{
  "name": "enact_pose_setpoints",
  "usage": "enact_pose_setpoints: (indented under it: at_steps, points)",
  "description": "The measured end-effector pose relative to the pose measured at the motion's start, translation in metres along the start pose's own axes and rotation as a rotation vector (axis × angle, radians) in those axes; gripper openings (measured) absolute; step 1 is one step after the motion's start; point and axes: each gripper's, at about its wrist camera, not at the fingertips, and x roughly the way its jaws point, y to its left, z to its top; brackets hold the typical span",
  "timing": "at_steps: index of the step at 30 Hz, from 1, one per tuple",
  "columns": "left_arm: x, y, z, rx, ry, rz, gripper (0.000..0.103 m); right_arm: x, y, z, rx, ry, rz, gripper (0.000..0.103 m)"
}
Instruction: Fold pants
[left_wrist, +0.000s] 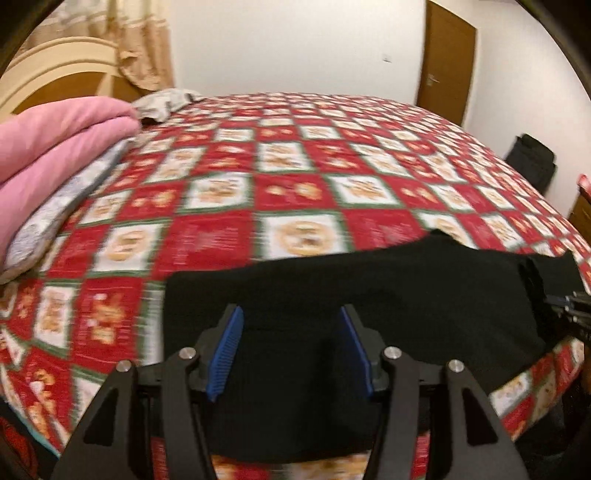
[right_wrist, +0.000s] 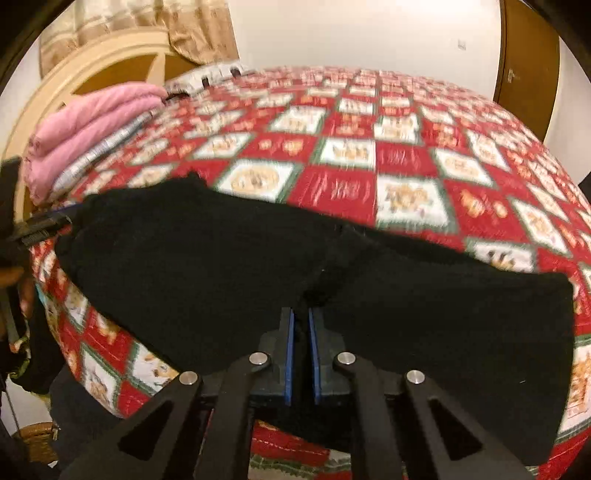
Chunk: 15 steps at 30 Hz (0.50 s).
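Black pants (left_wrist: 369, 295) lie flat along the near edge of the bed, hanging a little over it. My left gripper (left_wrist: 291, 314) is open, its blue pads apart above the pants' left part, holding nothing. In the right wrist view the pants (right_wrist: 424, 314) stretch across the bed's front. My right gripper (right_wrist: 301, 314) is shut on a pinch of the black cloth near the middle of the pants. The right gripper shows at the far right of the left wrist view (left_wrist: 572, 306), and the left gripper at the far left of the right wrist view (right_wrist: 40, 229).
The bed has a red, white and green checked quilt (left_wrist: 295, 166). A folded pink blanket (left_wrist: 55, 147) and a grey pillow (left_wrist: 162, 103) lie at its left, by the cream headboard (right_wrist: 92, 62). A brown door (left_wrist: 443, 62) and a dark bag (left_wrist: 532, 158) stand beyond the bed.
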Motion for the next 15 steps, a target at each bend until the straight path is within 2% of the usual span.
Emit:
enact_pose_setpoints:
  at_steps: [2, 4, 5, 6, 8, 11, 15]
  points:
    - [0.001, 0.017, -0.001, -0.026, -0.007, 0.031, 0.061, 0.004, -0.001, -0.002, -0.006, -0.009, -0.005, 0.008]
    - [0.005, 0.03, -0.004, -0.041, 0.012, 0.053, 0.071, 0.002, 0.001, -0.002, -0.02, -0.005, -0.005, 0.015]
    - [0.007, 0.035, -0.006, -0.042, 0.023, 0.057, 0.071, 0.0, 0.003, -0.003, -0.037, -0.003, -0.002, 0.026]
    - [0.01, 0.04, -0.008, -0.043, 0.031, 0.065, 0.071, -0.003, 0.004, -0.004, -0.053, 0.0, 0.0, 0.044]
    - [0.013, 0.048, -0.012, -0.055, 0.037, 0.065, 0.071, -0.012, 0.003, -0.01, -0.07, 0.012, 0.019, 0.056]
    - [0.019, 0.054, -0.019, -0.092, 0.049, 0.029, 0.071, -0.042, -0.011, -0.018, -0.037, -0.075, 0.094, 0.056]
    - [0.026, 0.054, -0.023, -0.1, 0.051, -0.012, 0.072, -0.084, -0.059, -0.026, 0.062, -0.229, 0.089, 0.056]
